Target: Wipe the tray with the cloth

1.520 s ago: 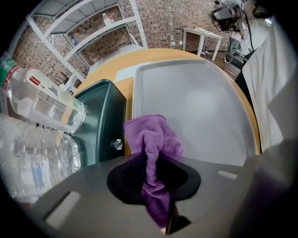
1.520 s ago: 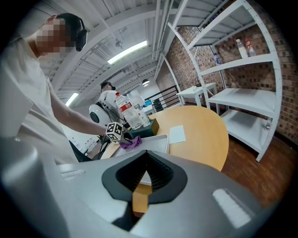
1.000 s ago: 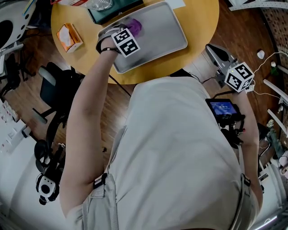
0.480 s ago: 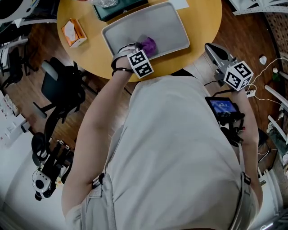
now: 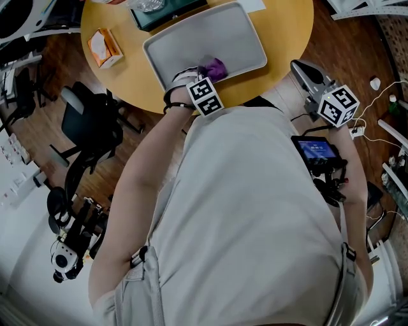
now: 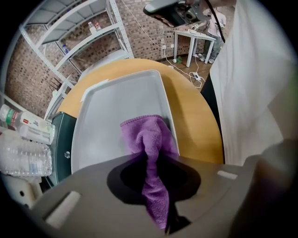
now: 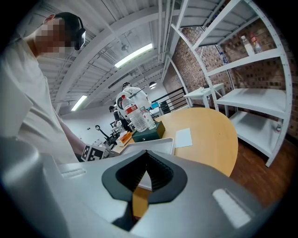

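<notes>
A grey metal tray (image 5: 210, 35) lies on the round wooden table (image 5: 287, 32). A purple cloth (image 5: 214, 67) rests crumpled against the tray's near rim. My left gripper (image 5: 203, 76) points steeply down over it, its marker cube nearest me. In the left gripper view the cloth (image 6: 148, 135) runs up from the tray (image 6: 111, 111) between the jaws of that left gripper (image 6: 156, 195), which are shut on it. My right gripper (image 5: 307, 74) hangs off the table's near right edge. In its own view the right gripper (image 7: 146, 180) is shut with nothing in it.
An orange box (image 5: 102, 46) sits at the table's left, a dark green box (image 5: 167, 13) behind the tray, with plastic bottles (image 6: 23, 139) beside it. A white sheet (image 7: 183, 137) lies right of the tray. A black chair (image 5: 89, 127) stands to the left and metal shelves (image 7: 251, 97) to the right.
My left gripper has dragged the purple cloth across the tray from its far left part to the near rim, toward me. The right gripper has stayed where it was.
</notes>
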`<state>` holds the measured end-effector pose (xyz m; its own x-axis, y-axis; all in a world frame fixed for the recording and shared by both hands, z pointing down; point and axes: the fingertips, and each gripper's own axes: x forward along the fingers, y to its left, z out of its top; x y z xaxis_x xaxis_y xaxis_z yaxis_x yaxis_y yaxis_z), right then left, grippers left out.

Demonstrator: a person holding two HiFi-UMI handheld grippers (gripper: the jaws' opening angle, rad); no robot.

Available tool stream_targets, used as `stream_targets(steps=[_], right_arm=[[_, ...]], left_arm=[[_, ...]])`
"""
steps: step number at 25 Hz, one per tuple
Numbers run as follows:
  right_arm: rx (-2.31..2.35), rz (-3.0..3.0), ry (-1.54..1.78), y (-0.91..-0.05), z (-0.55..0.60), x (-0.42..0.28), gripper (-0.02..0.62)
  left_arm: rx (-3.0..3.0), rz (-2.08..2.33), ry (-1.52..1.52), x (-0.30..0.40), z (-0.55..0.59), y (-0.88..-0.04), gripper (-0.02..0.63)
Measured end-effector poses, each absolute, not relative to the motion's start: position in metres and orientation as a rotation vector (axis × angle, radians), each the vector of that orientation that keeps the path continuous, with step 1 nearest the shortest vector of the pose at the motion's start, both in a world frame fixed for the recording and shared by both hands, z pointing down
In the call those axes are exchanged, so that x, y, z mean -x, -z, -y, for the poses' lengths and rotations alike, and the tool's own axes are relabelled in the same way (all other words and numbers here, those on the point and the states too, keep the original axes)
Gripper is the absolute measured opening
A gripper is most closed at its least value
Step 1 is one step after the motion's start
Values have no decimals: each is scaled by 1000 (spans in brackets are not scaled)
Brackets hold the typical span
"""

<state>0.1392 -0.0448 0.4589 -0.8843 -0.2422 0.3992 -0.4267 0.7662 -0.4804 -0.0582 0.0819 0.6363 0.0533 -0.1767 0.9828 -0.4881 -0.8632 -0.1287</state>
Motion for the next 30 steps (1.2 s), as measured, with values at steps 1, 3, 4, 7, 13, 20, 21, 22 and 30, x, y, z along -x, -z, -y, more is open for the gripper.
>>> stream_targets(steps=[1,3,4,7,13,20,21,22,30], right_arm=[[-516,2647,-831,-460,44,-140,3],[-519,2647,-833,-461,44,-140,3],[-524,2648,-834,-461,44,-141,3],[-542,2646,-837,-462,45,-145,3],[-580,2633,-860,-468,45,-158,3],[-590,2647,-879,-466,46,-156,3],[-594,2644,-883,-467,46,-157,3],[-600,2639,-889,-467,47,-158,3],[-652,2606,-930,-471,49,-164,3]], left_arm=[[-2099,672,-1897,53,-79,-637,55],[-2115,656,-1909,42,-72,-638,55],[-2123,648,-1911,37,-68,-638,55],[-2152,627,-1897,21,-56,-639,55],[-2182,571,-1897,6,-45,-640,57],[-2220,538,-1857,22,-34,-635,59],[-2222,542,-1859,27,-29,-635,60],[-2222,549,-1867,34,-22,-634,60],[-2188,634,-1923,94,49,-627,59]])
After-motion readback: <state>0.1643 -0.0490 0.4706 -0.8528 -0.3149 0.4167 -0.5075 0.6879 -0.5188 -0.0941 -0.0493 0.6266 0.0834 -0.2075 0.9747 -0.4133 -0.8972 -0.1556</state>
